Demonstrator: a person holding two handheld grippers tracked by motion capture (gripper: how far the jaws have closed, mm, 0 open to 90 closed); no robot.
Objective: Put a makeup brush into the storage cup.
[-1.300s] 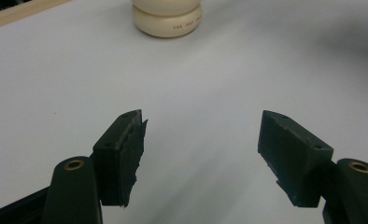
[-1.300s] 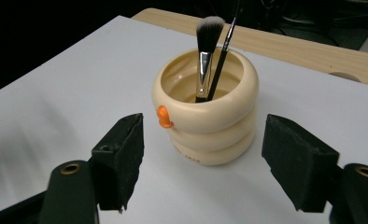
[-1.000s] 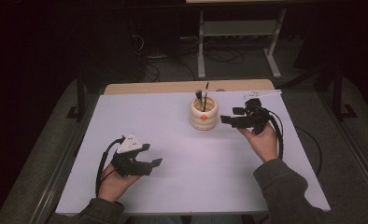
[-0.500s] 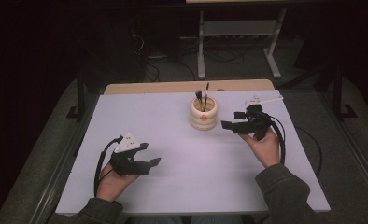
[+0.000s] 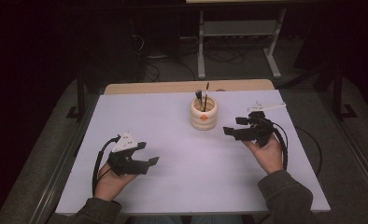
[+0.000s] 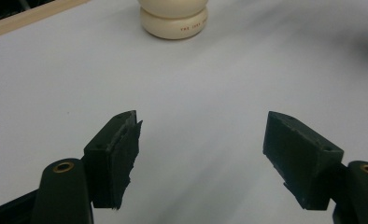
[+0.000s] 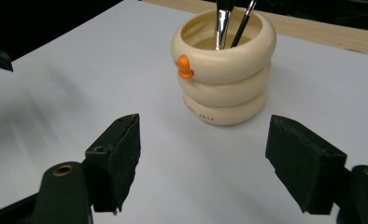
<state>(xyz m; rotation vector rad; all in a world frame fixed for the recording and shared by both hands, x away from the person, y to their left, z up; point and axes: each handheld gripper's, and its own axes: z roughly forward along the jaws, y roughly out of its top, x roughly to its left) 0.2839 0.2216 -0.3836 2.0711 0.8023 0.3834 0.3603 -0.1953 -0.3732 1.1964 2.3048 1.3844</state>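
So the cream-coloured ribbed ceramic pot [image 5: 204,113] stood upright on the white-topped counter [image 5: 182,186], near the middle of the far edge, with two dark-handled brushes [image 5: 202,97] standing in it and poking out of the top. It had a little orange knob [image 7: 185,66] on its upper ring, and there was some small red lettering on the bottom ring, too small to read.

The right gripper [image 5: 233,127] was held just off to the right of the pot, close but not touching, roughly level with it and toward the counter's right edge. The right hand [image 5: 267,154] was palm-up-ish underneath it, forearm coming in from the near right corner, cable looping round the wrist. It pointed left at the pot. In the right gripper view its black fingers [image 7: 118,161] were spread wide apart with nothing between them, and the pot sat dead centre in the gap, farther off.

The left gripper [image 5: 147,153] was well away from the pot, over the near left part of the counter, resting in the left hand [image 5: 108,181] with the wrist at the near edge, and pointed right. Its fingers [image 6: 114,156] were spread wide too, gripping nothing, just bare counter between them, with the bottom of the pot visible way off at the top of the left gripper view.
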